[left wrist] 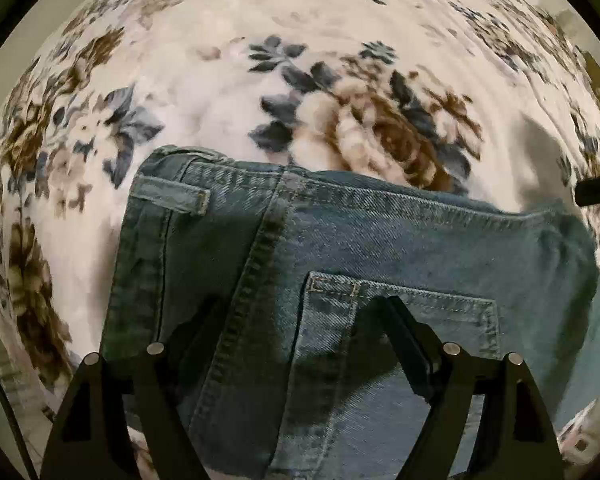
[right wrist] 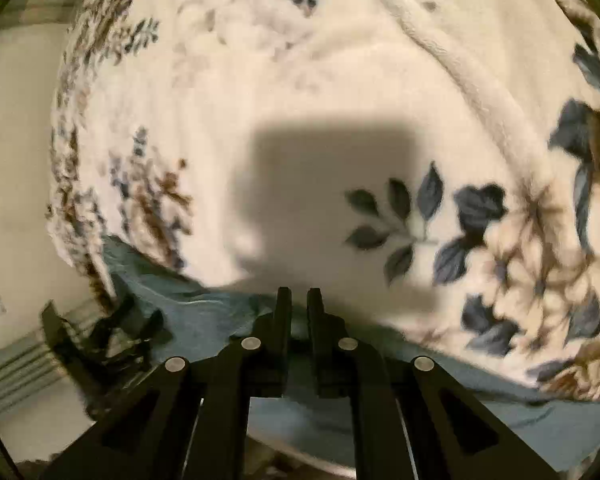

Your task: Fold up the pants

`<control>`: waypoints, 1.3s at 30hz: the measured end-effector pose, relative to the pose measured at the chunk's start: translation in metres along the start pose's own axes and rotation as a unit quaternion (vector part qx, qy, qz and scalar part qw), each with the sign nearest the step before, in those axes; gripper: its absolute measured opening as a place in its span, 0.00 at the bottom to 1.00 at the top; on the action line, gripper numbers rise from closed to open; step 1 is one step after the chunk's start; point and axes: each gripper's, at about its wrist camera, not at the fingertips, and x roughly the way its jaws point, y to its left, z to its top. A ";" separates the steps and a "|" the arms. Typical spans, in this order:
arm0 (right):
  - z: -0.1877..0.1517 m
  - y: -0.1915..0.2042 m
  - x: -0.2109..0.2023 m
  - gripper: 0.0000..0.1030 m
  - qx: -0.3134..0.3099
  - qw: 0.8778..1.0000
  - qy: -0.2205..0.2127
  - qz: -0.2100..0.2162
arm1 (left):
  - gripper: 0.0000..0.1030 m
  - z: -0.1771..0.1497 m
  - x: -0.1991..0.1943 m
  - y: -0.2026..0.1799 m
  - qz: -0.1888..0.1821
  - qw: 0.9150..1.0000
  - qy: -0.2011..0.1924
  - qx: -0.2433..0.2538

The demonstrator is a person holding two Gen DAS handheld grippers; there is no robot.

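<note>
Surface: cream fleece blanket printed with blue and brown flowers, spread under everything; the same blanket fills most of the right wrist view.
Background: pale wall at the left edge of the right wrist view.
Pants: blue denim jeans lie on the blanket, seat side up, waistband toward the far side; a belt loop, the centre back seam and a back pocket show clearly.
Pants, right wrist view: only an edge of the jeans shows, lying along the lower part of the frame on the blanket.
Left gripper: fingers spread wide apart over the seat of the jeans, one to each side of the back seam, the right-hand fingertip at the top hem of the pocket; nothing held between them.
Right gripper: fingers drawn close together with a narrow slit between them, their tips at the edge of the denim; whether cloth is pinched there I cannot tell.
Shadow: a blocky dark shadow falls on the blanket ahead of the right gripper.
Other gripper seen: the left gripper appears blurred at the lower left of the right wrist view, beside the denim.
</note>
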 end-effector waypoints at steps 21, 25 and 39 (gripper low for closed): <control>-0.029 0.057 0.081 0.37 -0.002 1.000 0.020 0.018 | 0.78 0.045 -0.031 0.002 -0.016 0.998 -0.047 -0.034; -0.029 0.054 0.085 0.40 0.008 0.995 0.040 0.086 | 0.78 0.054 -0.034 -0.011 0.016 0.998 -0.060 0.008; -0.031 0.081 0.149 0.21 0.008 0.991 0.081 0.105 | 0.78 0.048 0.003 -0.023 0.072 0.994 -0.017 0.080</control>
